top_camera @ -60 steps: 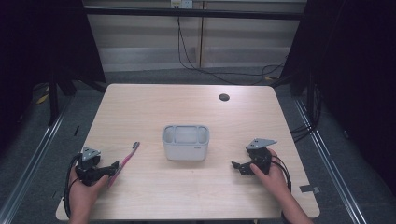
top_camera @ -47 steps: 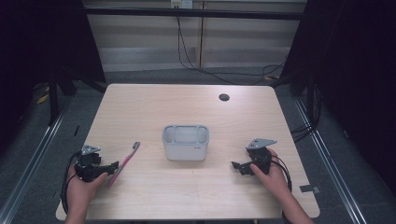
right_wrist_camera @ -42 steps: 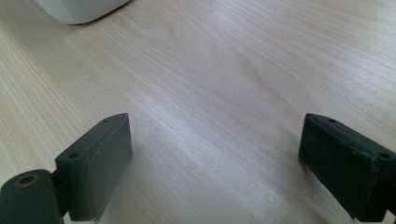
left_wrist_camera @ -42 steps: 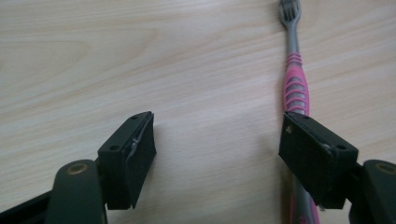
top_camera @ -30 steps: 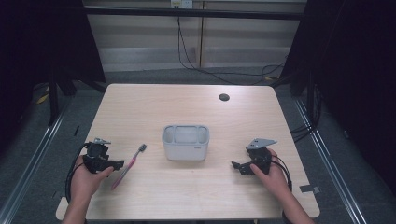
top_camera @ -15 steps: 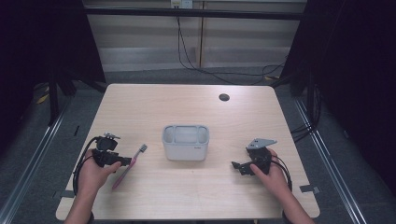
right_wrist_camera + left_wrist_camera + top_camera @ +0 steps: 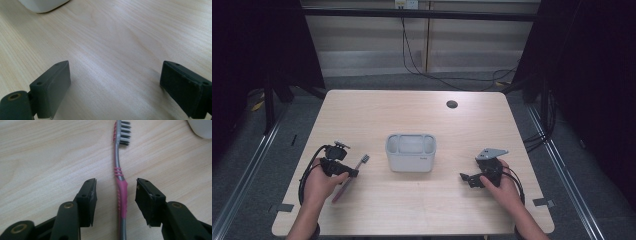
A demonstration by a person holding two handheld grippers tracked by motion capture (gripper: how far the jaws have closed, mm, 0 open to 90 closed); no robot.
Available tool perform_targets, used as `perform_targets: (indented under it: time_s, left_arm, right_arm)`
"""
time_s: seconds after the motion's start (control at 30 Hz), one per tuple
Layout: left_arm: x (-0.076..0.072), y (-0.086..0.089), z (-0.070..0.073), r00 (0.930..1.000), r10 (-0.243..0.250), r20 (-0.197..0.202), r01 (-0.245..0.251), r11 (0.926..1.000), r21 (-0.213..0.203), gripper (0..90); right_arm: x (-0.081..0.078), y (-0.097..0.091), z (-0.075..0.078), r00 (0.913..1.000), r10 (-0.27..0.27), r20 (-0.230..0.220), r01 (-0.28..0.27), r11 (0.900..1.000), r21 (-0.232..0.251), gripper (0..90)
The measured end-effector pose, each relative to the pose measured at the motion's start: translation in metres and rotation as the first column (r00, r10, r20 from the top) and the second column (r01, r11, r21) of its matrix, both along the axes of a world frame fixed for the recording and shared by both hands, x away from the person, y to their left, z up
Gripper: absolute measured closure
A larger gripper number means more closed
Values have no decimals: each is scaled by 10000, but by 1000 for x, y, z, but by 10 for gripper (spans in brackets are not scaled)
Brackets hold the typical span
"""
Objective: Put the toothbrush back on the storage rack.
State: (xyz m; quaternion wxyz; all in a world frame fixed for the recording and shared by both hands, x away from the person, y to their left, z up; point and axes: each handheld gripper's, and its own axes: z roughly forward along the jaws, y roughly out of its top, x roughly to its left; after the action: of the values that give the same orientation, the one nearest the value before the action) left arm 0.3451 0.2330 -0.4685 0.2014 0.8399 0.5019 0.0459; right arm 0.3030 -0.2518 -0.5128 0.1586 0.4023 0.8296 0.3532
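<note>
A pink and grey toothbrush (image 7: 120,185) lies flat on the wooden table, its bristled head pointing away toward the white holder; from above the toothbrush (image 7: 357,167) sits left of centre. My left gripper (image 7: 116,195) straddles its pink handle, and the jaws have just been closing, with a gap left on both sides and no pad touching it. In the high view the left gripper (image 7: 352,173) rests low over the brush. My right gripper (image 7: 113,83) stands open over bare wood, and in the high view the right gripper (image 7: 466,179) stays at the right front.
A white compartmented holder (image 7: 410,152) stands mid-table; its corner (image 7: 201,127) shows past the brush head. A small dark round hole (image 7: 452,104) marks the far right of the tabletop (image 7: 412,115). Black cables trail from both grippers.
The left hand has moved right and forward along the toothbrush toward the holder, and its jaws have narrowed around the handle. The brush has turned somewhat. The right hand has kept still.
</note>
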Motion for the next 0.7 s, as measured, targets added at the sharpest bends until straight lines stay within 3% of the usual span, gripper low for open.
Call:
perform_targets:
  time_s: [0.37,0.43,0.7]
  left_arm:
    - [4,-13,-2,9999,-72,-146,73,9999,105,609]
    - [5,-15,-3,9997,-149,-214,155,9994,295,626]
    - [8,-17,-1,9992,14,-406,13,9977,672,782]
  right_arm:
    - [0,0,0,10000,0,1,0,10000,0,90]
    - [0,0,0,10000,-3,0,3,10000,0,90]
    - [0,0,0,10000,22,30,-22,10000,-1,90]
